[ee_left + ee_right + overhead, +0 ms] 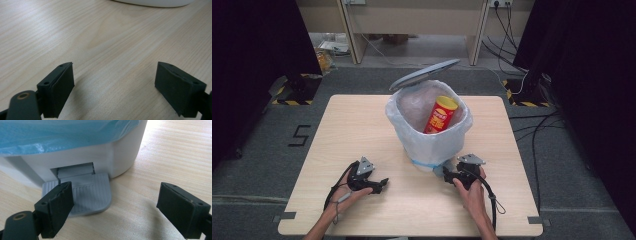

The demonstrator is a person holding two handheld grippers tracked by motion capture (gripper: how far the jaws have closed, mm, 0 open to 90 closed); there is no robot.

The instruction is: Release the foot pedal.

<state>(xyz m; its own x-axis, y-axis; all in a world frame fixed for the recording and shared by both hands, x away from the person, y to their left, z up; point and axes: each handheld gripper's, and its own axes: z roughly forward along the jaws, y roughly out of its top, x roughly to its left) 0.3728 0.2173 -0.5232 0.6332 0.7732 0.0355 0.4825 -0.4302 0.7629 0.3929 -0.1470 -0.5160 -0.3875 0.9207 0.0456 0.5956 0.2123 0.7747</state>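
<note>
Table: pale wood-grain laminate, smooth, matt. Bin: white plastic, smooth, slight sheen. Liner: thin translucent plastic film, crinkled. Pedal, lower left: grey ribbed plastic. Can: glossy red and yellow printed surface. Lid: grey, smooth.

White pedal bin, lid up

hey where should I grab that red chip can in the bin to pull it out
Take the can by its yellow-lidded top end, coming down from above through the bin's open mouth. It leans inside with that end uppermost, and the bag walls block its sides. The raised lid is behind, so approach from the front, probably with the right claw.
</note>
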